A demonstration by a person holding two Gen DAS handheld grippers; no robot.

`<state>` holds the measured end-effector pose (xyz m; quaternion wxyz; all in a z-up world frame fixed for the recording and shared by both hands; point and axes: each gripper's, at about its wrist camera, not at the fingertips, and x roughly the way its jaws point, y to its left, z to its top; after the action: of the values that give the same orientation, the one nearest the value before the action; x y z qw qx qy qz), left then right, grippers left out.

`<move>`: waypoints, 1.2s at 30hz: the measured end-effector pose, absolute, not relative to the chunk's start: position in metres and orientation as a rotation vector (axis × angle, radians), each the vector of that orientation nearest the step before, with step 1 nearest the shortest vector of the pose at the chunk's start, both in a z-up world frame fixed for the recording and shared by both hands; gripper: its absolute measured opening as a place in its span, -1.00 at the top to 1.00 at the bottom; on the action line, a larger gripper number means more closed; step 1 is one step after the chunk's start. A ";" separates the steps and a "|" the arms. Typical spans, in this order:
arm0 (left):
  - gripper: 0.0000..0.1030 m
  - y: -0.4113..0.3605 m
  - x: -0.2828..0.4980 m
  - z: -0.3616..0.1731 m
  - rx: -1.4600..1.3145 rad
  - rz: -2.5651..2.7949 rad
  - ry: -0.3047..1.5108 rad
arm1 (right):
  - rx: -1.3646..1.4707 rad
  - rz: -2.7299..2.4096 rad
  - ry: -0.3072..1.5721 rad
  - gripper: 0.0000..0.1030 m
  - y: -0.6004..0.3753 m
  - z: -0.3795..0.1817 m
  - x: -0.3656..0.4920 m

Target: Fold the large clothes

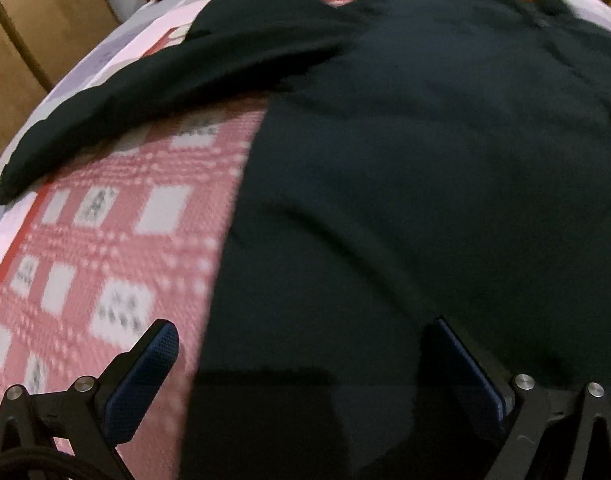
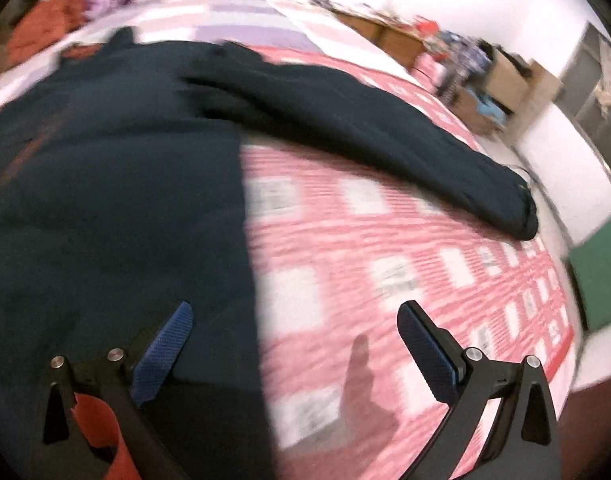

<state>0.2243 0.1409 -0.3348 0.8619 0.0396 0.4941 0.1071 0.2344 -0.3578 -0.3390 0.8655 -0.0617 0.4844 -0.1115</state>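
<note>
A dark shirt point(image 1: 405, 168) lies spread flat on a bed with a pink checked bedspread point(image 1: 105, 248). In the left wrist view the left hand-held gripper point(image 1: 301, 344) sits at the bottom of the frame, jaws wide apart and holding nothing, straddling the shirt's left edge — one sleeve point(image 1: 117, 108) runs toward the upper left. The right wrist view alone shows the other sleeve point(image 2: 377, 140) stretching to the right, cluttered boxes point(image 2: 501, 80) at upper right, and the right hand-held gripper point(image 2: 295, 320), likewise wide open and empty. Orange cloth point(image 2: 45, 32) lies at upper left.
</note>
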 end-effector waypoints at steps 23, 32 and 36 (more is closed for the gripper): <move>-1.00 0.112 0.038 -0.331 0.122 0.200 1.120 | -0.321 0.177 1.087 -0.99 -0.316 -0.350 0.063; -1.00 0.104 0.091 -0.301 0.166 0.215 1.029 | -0.224 -0.242 1.150 -0.99 -0.456 -0.337 0.076; -1.00 0.053 0.165 -0.293 0.120 0.128 0.949 | -0.200 -0.133 1.019 -0.99 -0.436 -0.316 0.149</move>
<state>0.1651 0.0531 -0.2926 0.8859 0.0577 0.4561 0.0615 0.1492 -0.4357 -0.3157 0.8662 -0.0953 0.4863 -0.0636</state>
